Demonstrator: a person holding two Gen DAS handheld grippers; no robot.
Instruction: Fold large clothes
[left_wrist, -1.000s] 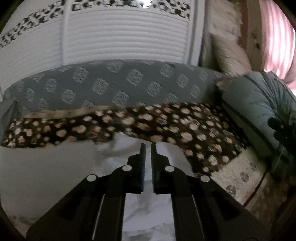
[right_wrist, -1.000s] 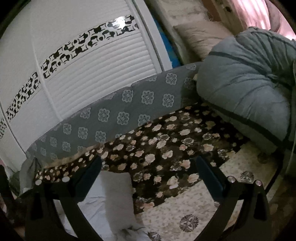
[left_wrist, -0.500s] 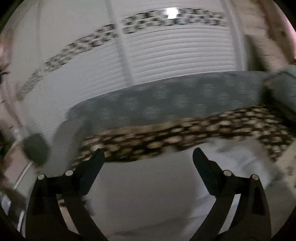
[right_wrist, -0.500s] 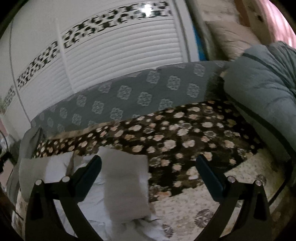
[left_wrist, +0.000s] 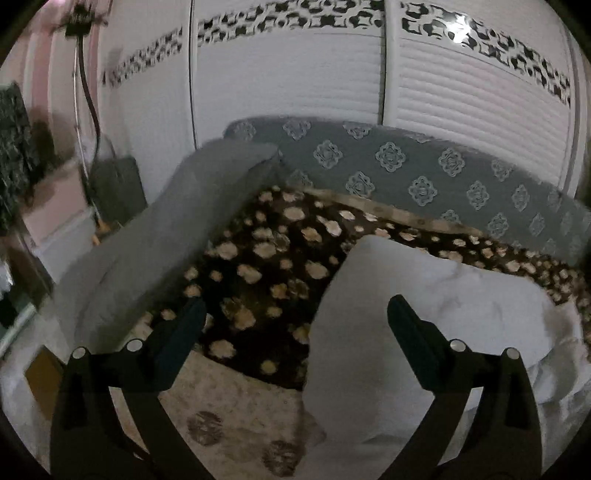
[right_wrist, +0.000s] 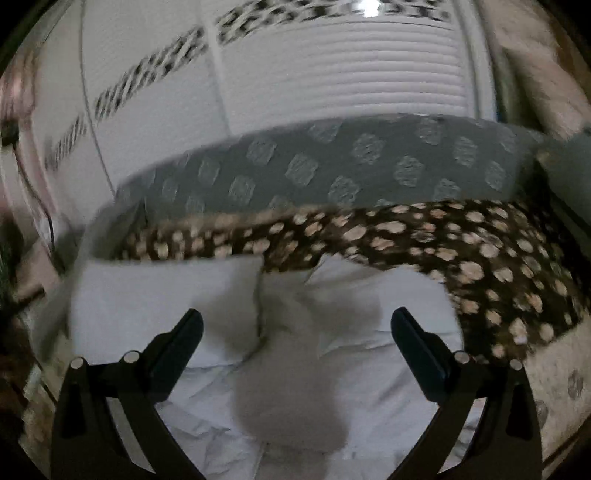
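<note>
A large white garment (left_wrist: 424, 314) lies partly folded on the bed, spread over a dark floral blanket (left_wrist: 273, 266). In the left wrist view my left gripper (left_wrist: 295, 317) is open and empty above the garment's left edge. In the right wrist view the same white garment (right_wrist: 258, 350) fills the lower middle, with a folded flap on its left. My right gripper (right_wrist: 295, 328) is open and empty, hovering over the garment's middle. The right view is motion-blurred.
A grey patterned cushion back (left_wrist: 406, 166) runs along the far side, before white louvred wardrobe doors (left_wrist: 461, 92). A grey bolster (left_wrist: 166, 240) lies at the left of the bed. A beige patterned sheet (left_wrist: 236, 406) covers the near edge.
My left gripper has opened, let go of the white garment and swung left. My right gripper has stayed open and moved left over the garment.
</note>
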